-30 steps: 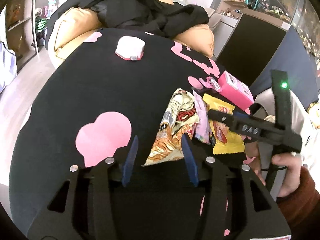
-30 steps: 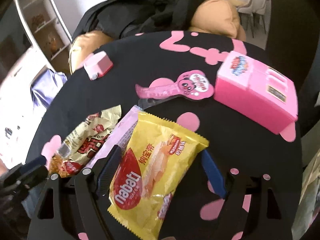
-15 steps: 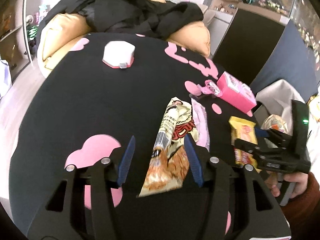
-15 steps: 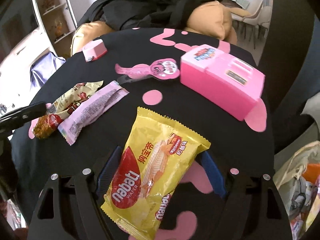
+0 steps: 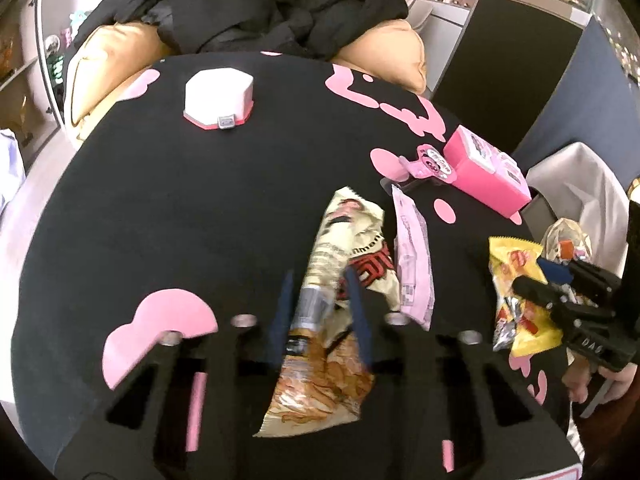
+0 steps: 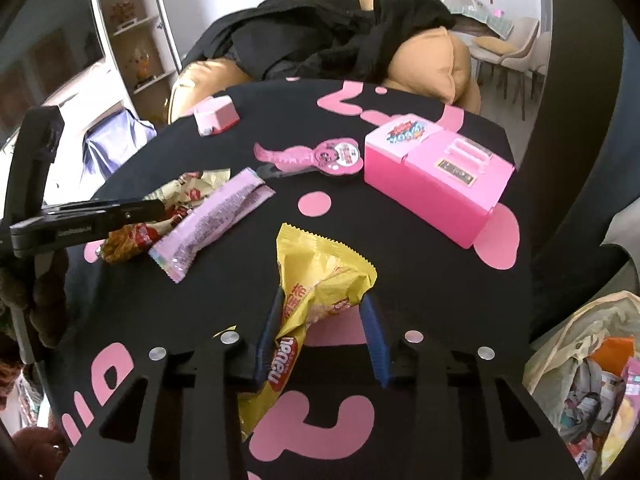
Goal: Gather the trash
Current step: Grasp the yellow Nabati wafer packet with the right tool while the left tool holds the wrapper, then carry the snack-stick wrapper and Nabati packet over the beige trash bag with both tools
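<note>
My left gripper (image 5: 320,276) is closing around a cream and orange snack wrapper (image 5: 344,240) that lies on the black tablecloth with pink shapes (image 5: 160,200); its fingers are blurred. A pink wrapper (image 5: 412,256) lies just right of it. My right gripper (image 6: 324,300) is shut on a crumpled yellow wafer wrapper (image 6: 324,272) and holds it near the table's right edge. The yellow wrapper also shows in the left wrist view (image 5: 516,280). The pink wrapper (image 6: 212,220) and the cream wrapper (image 6: 176,196) lie to the left in the right wrist view.
A pink toy box (image 6: 436,176), a pink round-headed toy (image 6: 320,156) and a white and pink box (image 5: 218,98) stand on the table. A trash bag (image 6: 588,360) with wrappers hangs past the right edge. A sofa with black clothes (image 5: 260,12) is behind.
My right gripper has closed on the yellow wrapper and crumpled it, moving toward the right edge. My left gripper has narrowed around the cream wrapper.
</note>
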A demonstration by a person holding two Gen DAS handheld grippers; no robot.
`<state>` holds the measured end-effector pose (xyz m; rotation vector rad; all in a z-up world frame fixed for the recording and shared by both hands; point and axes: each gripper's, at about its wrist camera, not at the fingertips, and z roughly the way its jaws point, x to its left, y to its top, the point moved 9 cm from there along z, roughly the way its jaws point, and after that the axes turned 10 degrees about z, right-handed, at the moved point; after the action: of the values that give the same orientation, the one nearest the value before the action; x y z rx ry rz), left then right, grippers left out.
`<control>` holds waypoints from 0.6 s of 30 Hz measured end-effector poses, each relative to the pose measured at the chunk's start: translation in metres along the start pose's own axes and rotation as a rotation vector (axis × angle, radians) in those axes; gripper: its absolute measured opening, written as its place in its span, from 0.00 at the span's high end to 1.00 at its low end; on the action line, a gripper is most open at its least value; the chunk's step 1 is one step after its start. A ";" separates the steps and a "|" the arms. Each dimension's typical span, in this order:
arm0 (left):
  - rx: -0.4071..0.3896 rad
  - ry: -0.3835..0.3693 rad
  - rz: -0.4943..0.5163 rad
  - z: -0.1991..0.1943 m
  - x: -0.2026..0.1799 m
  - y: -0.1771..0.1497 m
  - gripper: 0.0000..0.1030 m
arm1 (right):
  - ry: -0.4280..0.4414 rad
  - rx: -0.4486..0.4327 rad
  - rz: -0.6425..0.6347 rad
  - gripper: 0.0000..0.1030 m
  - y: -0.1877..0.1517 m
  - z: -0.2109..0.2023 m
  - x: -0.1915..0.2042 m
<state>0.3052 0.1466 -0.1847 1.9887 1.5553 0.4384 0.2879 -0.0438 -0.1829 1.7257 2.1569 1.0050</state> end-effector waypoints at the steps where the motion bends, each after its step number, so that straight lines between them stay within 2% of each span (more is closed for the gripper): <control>1: -0.007 0.004 0.006 -0.003 0.000 0.001 0.84 | 0.003 -0.007 0.001 0.64 0.001 -0.003 0.001; 11: -0.148 0.001 0.030 -0.063 -0.019 0.036 0.85 | -0.020 -0.154 -0.044 0.65 0.025 -0.061 0.008; 18: -0.251 -0.022 0.055 -0.102 -0.058 0.067 0.85 | -0.039 -0.244 -0.032 0.65 0.033 -0.103 -0.008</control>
<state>0.2827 0.1040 -0.0579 1.8398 1.3615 0.6006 0.2601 -0.0876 -0.0883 1.5799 1.9387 1.1612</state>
